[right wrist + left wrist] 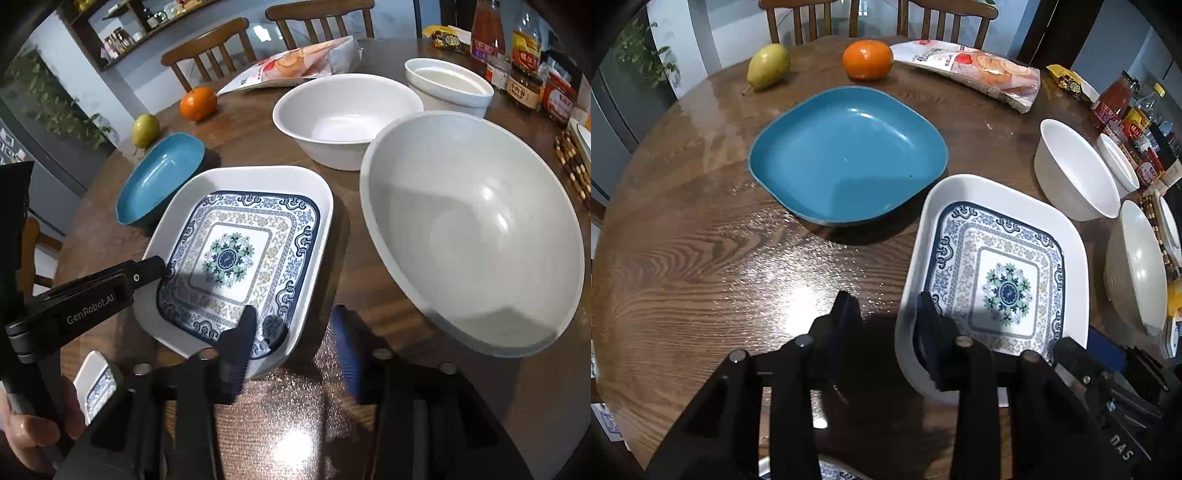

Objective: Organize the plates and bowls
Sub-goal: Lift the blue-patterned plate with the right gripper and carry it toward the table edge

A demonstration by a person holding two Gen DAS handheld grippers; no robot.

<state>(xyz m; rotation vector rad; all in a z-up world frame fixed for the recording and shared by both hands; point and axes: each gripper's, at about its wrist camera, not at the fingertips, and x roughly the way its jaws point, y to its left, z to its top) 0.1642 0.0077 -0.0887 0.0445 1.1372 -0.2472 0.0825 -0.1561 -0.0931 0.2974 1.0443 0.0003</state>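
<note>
A white square plate with a blue floral pattern [1001,280] [236,258] lies on the wooden table [683,240]. My left gripper [886,314] [159,267] straddles its left rim, one finger inside and one outside, with bare table showing beside the rim. My right gripper [295,328] straddles the near right corner the same way, its pads apart from the rim. A blue plate [846,155] [159,177] sits behind it. To the right are a large pale bowl [472,229], a white bowl [343,114] and a white oval dish [447,85].
A pear [768,66], an orange [868,59] and a snack bag [975,70] lie at the far edge, with chairs behind. Sauce bottles and jars [524,59] crowd the right side. A second small patterned plate [98,384] lies near a person's hand [29,432].
</note>
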